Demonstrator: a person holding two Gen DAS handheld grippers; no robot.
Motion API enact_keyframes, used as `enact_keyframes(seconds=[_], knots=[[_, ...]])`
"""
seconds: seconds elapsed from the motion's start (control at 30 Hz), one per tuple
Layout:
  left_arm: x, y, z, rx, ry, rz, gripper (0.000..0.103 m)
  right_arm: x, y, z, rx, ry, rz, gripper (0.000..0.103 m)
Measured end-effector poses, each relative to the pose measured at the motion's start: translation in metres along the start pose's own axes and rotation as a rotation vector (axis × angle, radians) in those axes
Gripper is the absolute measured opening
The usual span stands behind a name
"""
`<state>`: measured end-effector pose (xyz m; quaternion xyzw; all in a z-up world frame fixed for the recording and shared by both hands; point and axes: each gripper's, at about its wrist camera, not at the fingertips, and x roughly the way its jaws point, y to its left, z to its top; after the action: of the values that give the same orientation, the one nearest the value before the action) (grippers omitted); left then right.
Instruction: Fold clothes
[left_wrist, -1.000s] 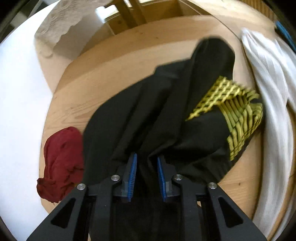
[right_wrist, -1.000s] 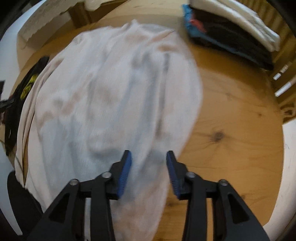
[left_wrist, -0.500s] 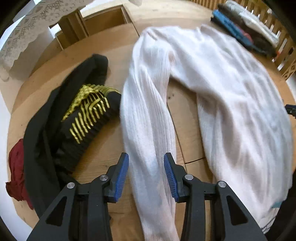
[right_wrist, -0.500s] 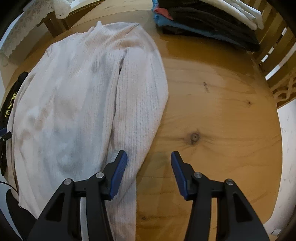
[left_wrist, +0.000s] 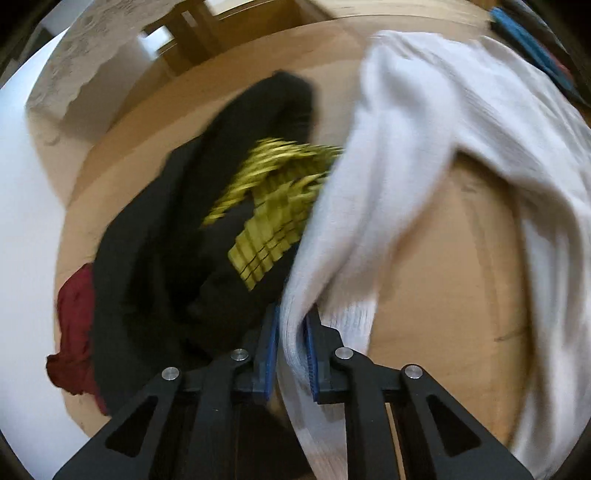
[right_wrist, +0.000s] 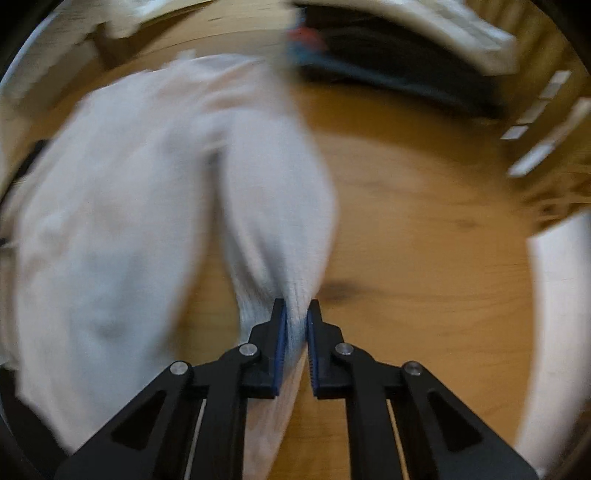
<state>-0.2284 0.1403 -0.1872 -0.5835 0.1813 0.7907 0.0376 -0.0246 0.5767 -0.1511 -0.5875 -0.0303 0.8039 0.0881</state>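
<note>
A white ribbed sweater (left_wrist: 424, 155) lies spread over the round wooden table (left_wrist: 443, 266). My left gripper (left_wrist: 291, 332) is shut on the end of its left sleeve, which rises off the table between the blue pads. In the right wrist view the same white sweater (right_wrist: 122, 206) fills the left half, and my right gripper (right_wrist: 296, 325) is shut on the end of its right sleeve. Both views are blurred by motion.
A black garment with a yellow print (left_wrist: 221, 229) lies left of the sweater, with a dark red cloth (left_wrist: 74, 325) at the table's left edge. A stack of folded clothes (right_wrist: 388, 62) sits at the far side. Bare wood (right_wrist: 424, 240) lies right of the sweater.
Half a second ago both grippers stood open over the sleeves. Now each has shut on a sleeve end and lifted it; the left has swung left toward the black garment.
</note>
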Motion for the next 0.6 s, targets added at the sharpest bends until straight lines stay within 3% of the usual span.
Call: enact_keyframes(seconds=[0.07, 0.1, 0.17, 0.2, 0.27, 0.37, 0.47, 0.53, 0.6], knots=[[0.0, 0.012, 0.001, -0.017, 0.001, 0.036, 0.025, 0.001, -0.03, 0.001, 0.038, 0.001, -0.152, 0.012], [0.001, 0.018, 0.001, -0.025, 0.002, 0.054, 0.026, -0.003, -0.041, 0.0, 0.06, 0.003, -0.17, 0.013], [-0.015, 0.016, -0.009, -0.015, -0.013, 0.037, 0.026, -0.017, -0.058, -0.005, 0.107, 0.007, -0.131, 0.019], [-0.026, 0.01, -0.018, 0.0, -0.023, 0.017, 0.028, -0.029, -0.061, -0.011, 0.119, -0.006, -0.087, 0.032], [-0.049, -0.001, -0.037, 0.028, -0.045, -0.024, 0.031, -0.036, -0.052, -0.002, 0.076, -0.038, -0.011, 0.047], [-0.084, -0.018, -0.066, 0.071, -0.078, -0.085, 0.031, -0.048, -0.007, -0.013, -0.016, -0.043, 0.12, 0.048], [-0.11, -0.06, -0.09, 0.14, -0.065, -0.208, 0.031, -0.056, 0.023, -0.043, -0.091, -0.017, 0.245, 0.047], [-0.115, -0.086, -0.1, 0.17, -0.03, -0.317, 0.032, -0.059, 0.041, -0.07, -0.135, 0.006, 0.271, 0.047], [-0.115, -0.107, -0.119, 0.212, 0.006, -0.376, 0.033, -0.058, 0.052, -0.088, -0.167, 0.02, 0.279, 0.047]])
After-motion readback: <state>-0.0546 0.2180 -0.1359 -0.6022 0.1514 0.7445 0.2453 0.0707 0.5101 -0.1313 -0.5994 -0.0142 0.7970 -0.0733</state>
